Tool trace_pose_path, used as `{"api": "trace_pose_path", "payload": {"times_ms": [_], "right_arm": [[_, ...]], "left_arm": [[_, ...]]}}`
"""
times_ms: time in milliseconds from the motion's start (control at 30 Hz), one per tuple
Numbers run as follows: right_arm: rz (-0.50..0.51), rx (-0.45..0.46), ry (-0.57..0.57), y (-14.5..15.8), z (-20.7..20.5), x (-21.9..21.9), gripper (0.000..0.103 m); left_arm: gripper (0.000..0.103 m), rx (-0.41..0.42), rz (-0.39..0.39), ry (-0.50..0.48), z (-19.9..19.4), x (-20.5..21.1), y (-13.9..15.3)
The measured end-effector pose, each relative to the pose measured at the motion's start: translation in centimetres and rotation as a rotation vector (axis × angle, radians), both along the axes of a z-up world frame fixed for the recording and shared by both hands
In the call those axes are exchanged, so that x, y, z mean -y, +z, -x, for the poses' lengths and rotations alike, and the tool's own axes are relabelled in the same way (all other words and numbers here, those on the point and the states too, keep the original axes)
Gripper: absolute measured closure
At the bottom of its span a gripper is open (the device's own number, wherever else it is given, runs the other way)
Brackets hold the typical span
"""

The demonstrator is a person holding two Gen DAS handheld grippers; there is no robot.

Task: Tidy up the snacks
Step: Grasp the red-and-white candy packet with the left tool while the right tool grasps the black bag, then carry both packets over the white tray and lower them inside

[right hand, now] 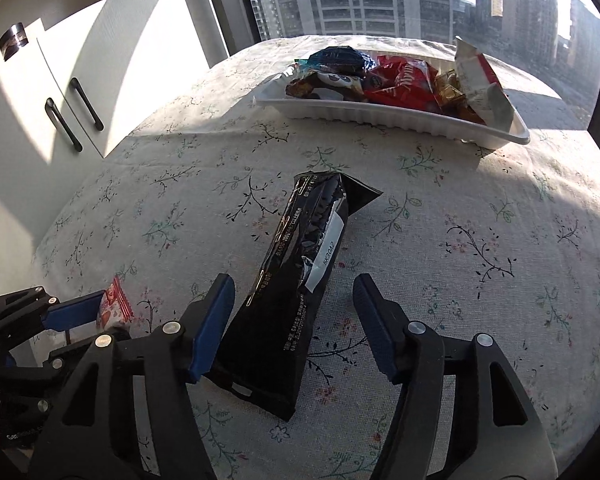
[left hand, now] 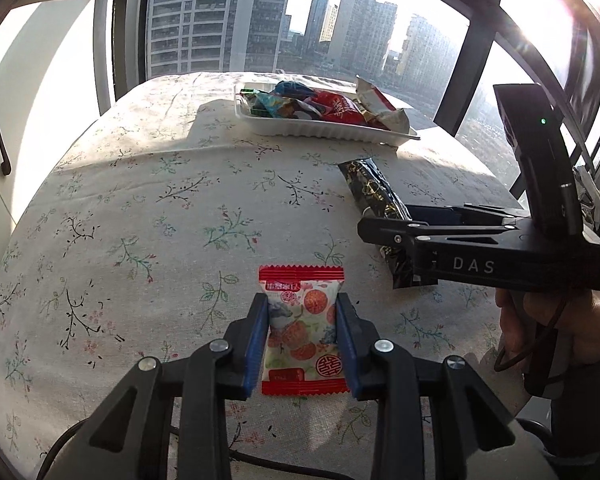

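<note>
Left wrist view: left tongs [left hand: 302, 334] clamped on red-white candy packet [left hand: 303, 330]. Right wrist view: right tongs [right hand: 294, 322] apart, black snack pack [right hand: 296, 276] lain between, left pad touching. Filled white tray [right hand: 380, 118] seen beyond on floral-clothed bench [right hand: 480, 240].

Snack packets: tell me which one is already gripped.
The small red-and-white packet, pinched between the left gripper pads. The long black packet lies on the tablecloth between the right gripper fingers, ungripped; the rest sit in the white tray.
</note>
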State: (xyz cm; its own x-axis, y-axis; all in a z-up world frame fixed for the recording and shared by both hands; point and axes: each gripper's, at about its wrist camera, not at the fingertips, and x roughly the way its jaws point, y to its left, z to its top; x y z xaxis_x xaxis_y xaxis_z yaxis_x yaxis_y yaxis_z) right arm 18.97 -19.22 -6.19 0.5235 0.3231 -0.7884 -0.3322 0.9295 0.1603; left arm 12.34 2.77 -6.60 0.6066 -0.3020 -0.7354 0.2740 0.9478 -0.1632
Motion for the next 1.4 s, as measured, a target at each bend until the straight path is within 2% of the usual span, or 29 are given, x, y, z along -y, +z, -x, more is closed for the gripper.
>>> {"api": "trace_pose_path", "payload": {"times_ms": [133,200,267,600,867,1167,1400], "right_arm": [[0.012,-0.002,0.003,0.0,-0.4,0.1,0.06],[0.029,0.0,0.006,0.0,-0.4,0.0,0.071],[0.044,0.002,0.009,0.0,-0.4,-0.1,0.074],[0.029,0.019,0.009,0.3,0.1,0.7,0.08],[-0.08,0.052,-0.025,2.8,0.3,3.8,0.08],[-0.126,0.127,-0.112,7.3,-3.1,8.4,0.08],[-0.12,0.179,-0.152,10.5,-9.1,10.0,0.08]], "left_arm": [[0.068,-0.001,0.003,-0.003,0.0,-0.1,0.0],[0.068,-0.002,0.004,-0.003,-0.1,-0.1,-0.1],[0.068,-0.004,0.004,-0.002,-0.2,0.0,-0.1],[0.068,-0.003,0.007,0.002,-0.5,0.0,-0.2],[0.068,0.019,0.021,-0.022,-1.9,0.7,1.1],[0.068,0.124,0.042,-0.029,-6.9,0.9,6.2],[0.068,0.166,0.04,-0.018,-13.6,1.4,8.9]]}}
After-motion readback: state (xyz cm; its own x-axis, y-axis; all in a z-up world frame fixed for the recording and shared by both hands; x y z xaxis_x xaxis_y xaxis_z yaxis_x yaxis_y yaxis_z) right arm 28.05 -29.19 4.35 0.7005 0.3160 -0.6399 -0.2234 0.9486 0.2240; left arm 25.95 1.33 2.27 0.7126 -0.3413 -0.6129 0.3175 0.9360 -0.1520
